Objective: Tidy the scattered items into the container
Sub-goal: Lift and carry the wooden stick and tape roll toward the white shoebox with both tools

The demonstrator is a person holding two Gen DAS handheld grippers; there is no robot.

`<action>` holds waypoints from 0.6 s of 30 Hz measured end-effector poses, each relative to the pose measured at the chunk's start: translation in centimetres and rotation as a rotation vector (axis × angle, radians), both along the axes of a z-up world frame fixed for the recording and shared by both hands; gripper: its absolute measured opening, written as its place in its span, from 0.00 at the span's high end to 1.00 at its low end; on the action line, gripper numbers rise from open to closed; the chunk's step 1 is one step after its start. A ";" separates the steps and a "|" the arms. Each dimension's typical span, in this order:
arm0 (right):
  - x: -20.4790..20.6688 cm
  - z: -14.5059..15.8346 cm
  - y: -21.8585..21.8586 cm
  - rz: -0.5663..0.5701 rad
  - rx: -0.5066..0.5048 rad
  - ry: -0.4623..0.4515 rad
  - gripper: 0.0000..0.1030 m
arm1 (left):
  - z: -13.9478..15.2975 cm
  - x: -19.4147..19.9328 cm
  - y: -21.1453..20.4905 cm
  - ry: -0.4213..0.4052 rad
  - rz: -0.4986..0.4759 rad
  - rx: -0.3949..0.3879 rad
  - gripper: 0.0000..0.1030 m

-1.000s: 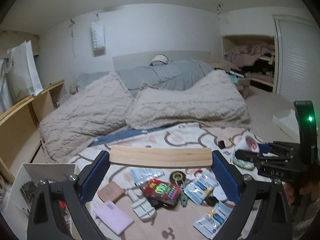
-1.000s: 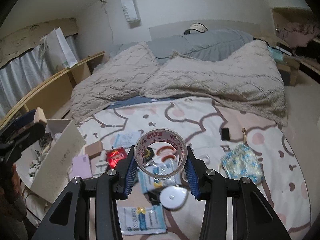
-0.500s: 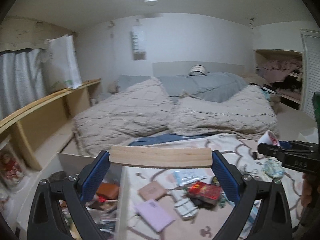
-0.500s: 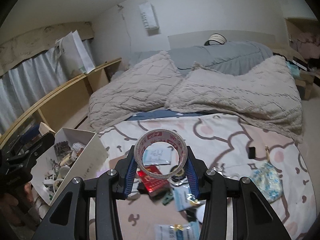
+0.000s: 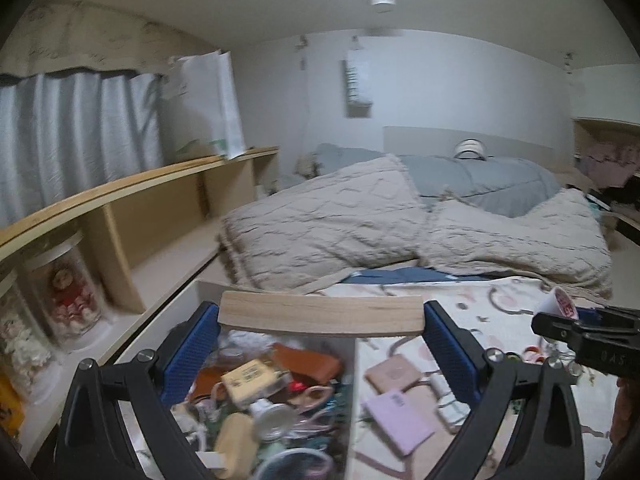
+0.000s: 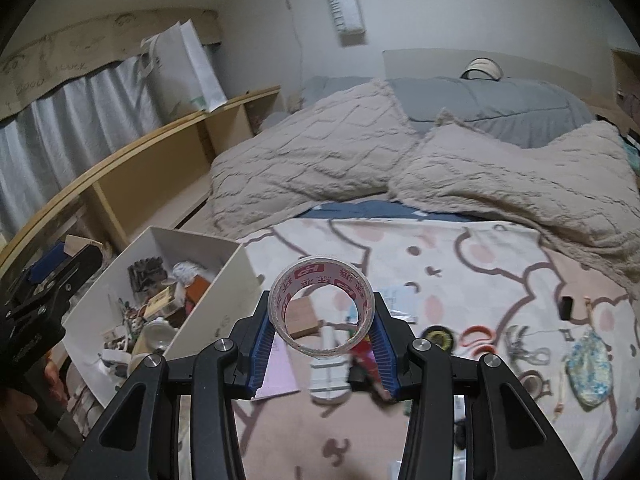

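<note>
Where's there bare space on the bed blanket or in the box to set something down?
Bare cartoon-print blanket lies between the beige textured comforter and the scattered clutter. The white open box is crowded, with only its far corner bare.

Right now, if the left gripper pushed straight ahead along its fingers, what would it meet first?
Probably the clutter inside the white box: the left gripper, holding the wooden block, points over it. Depth is unclear.

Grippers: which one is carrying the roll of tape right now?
The right gripper clamps the tape roll; the left gripper holds a flat wooden slat instead, over the white box.
</note>
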State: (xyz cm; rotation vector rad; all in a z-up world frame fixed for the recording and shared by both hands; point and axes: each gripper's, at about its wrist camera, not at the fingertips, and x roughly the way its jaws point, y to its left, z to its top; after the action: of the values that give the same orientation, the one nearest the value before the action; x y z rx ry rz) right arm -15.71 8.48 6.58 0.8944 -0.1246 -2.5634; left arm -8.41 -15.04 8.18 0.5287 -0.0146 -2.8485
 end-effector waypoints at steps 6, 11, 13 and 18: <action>-0.1 -0.9 -4.3 0.065 0.026 -0.024 0.56 | -1.0 0.6 -3.5 -0.014 0.079 0.033 0.03; 0.2 -1.5 -7.5 0.122 0.040 -0.040 0.56 | -1.6 1.3 -5.3 -0.021 0.140 0.026 0.03; 0.3 -1.6 -8.9 0.148 0.044 -0.046 0.56 | -1.7 1.7 -5.9 -0.016 0.165 0.022 0.03; 0.9 -1.9 -12.0 0.210 0.056 -0.054 0.56 | -2.2 2.1 -7.4 -0.025 0.202 0.040 0.03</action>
State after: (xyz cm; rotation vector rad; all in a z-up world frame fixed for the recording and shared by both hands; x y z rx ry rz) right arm -14.83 -3.53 4.71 0.9445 0.0244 -2.3601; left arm -6.29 -22.46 6.00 0.5410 0.0872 -2.6504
